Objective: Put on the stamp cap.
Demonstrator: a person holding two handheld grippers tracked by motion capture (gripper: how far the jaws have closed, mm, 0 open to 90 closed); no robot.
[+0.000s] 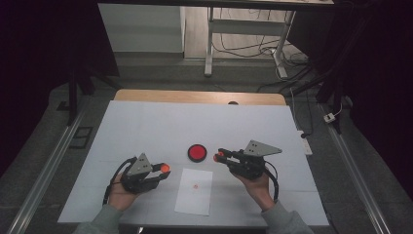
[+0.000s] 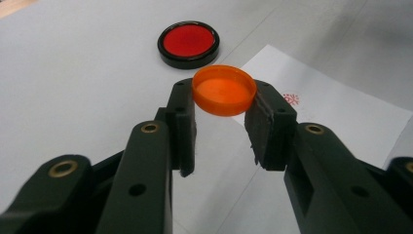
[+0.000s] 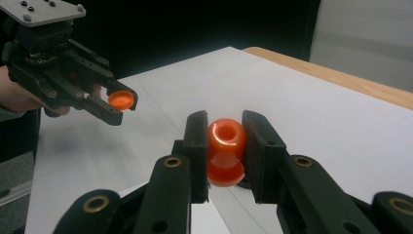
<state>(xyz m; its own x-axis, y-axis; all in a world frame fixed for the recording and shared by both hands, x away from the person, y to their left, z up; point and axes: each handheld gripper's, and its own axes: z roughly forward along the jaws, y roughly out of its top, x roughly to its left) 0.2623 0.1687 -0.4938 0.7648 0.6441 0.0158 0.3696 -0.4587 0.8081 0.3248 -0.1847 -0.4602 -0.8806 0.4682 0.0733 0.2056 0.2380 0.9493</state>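
My left gripper [image 1: 164,169] [image 2: 221,100] is shut on a shallow orange cap [image 2: 224,90], held by its rim with the hollow side up, just above the table. Farther off in the right gripper view, the same left gripper [image 3: 119,103] carries the cap [image 3: 120,99]. My right gripper [image 1: 219,156] [image 3: 225,126] is shut on an orange knob-shaped stamp piece [image 3: 226,151] with a hollow end and a narrow waist. A round red ink pad in a black rim [image 1: 197,152] [image 2: 188,43] lies on the table between the two grippers, slightly beyond them.
A white sheet of paper [image 1: 194,191] [image 2: 336,117] with a small red stamp mark [image 1: 196,185] [image 2: 291,99] lies near the front edge. A pale cover [image 1: 146,126] spreads over the wooden table [image 1: 195,96]. Cables and a desk frame [image 1: 277,53] stand on the floor behind.
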